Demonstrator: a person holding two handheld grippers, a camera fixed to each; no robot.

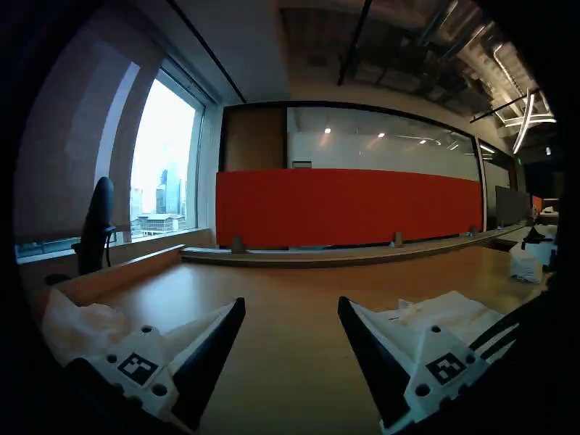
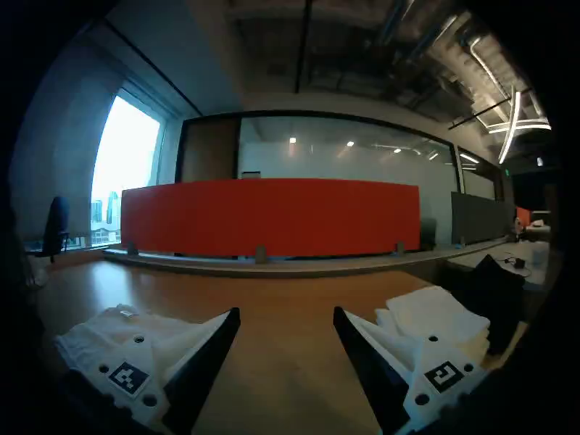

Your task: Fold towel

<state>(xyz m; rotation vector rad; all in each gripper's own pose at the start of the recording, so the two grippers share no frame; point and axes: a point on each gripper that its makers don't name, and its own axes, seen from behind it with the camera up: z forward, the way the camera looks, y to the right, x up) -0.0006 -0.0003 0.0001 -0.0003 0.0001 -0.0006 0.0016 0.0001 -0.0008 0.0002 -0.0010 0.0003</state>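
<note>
Left gripper [image 1: 290,300] and right gripper [image 2: 286,310] fingers gape wide, empty, over the worktop [image 2: 290,348], so I'd pinch the rumpled towel [image 2: 101,326], lower left, by adjacent corners.

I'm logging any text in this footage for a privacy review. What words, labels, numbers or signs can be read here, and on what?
No words or numbers can be read.
On the left hand-held gripper, square markers: black-and-white patterns, no letters.
On the right hand-held gripper, matching markers: patterns too.
On the towel, a small tag: too small to read.
</note>
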